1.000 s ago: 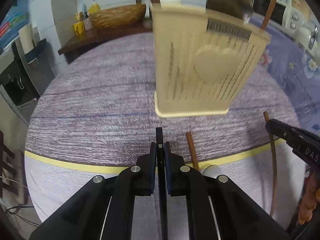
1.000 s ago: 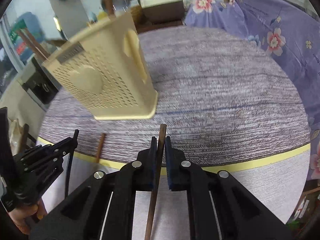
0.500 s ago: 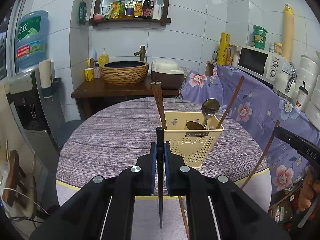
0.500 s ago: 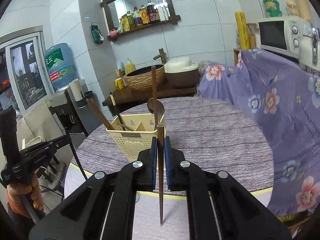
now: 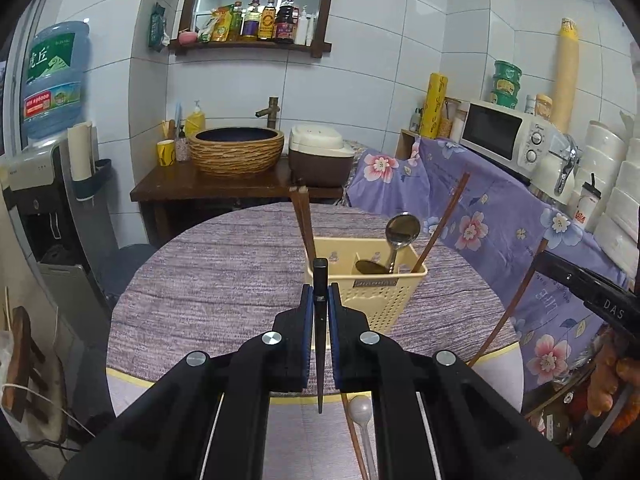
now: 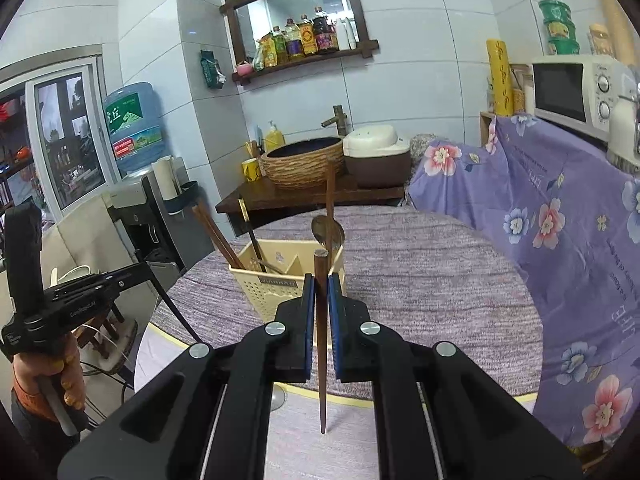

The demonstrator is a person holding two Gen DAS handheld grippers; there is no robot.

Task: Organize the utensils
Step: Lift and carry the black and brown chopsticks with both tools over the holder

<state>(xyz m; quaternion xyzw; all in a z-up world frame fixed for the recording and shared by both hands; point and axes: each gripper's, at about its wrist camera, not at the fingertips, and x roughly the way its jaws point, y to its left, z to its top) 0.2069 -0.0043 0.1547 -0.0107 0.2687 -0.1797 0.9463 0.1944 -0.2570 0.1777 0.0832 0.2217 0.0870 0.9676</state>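
The round desk [image 5: 224, 280] is the biggest thing here, covered in a purple-grey woven-looking cloth with a yellow band at its near rim. It carries the work within easy reach of both arms.

On it stands the cream plastic holder [image 5: 374, 296], a square basket with perforated walls and dividers inside, so that utensils stand upright and sorted by kind. A pair of brown chopsticks [image 5: 302, 220] leans in its left compartment, a metal spoon [image 5: 401, 232] stands bowl up nearer the middle, and one more brown stick leans out on the right.

The left hand-held gripper [image 5: 320, 336] is clamped on a black chopstick [image 5: 320, 320], a slim tapered stick held upright between blue pads, thick end up and tip down. The right hand-held gripper [image 6: 320, 336] is closed the same way on a brown wooden chopstick [image 6: 321, 340]. Both hang above the near edge of the desk, short of the holder; the point-down grip probably suits a straight drop into a compartment.

On the desk below the left gripper lie another brown stick [image 5: 354, 432] and a pale plastic spoon [image 5: 362, 412], not yet sorted.
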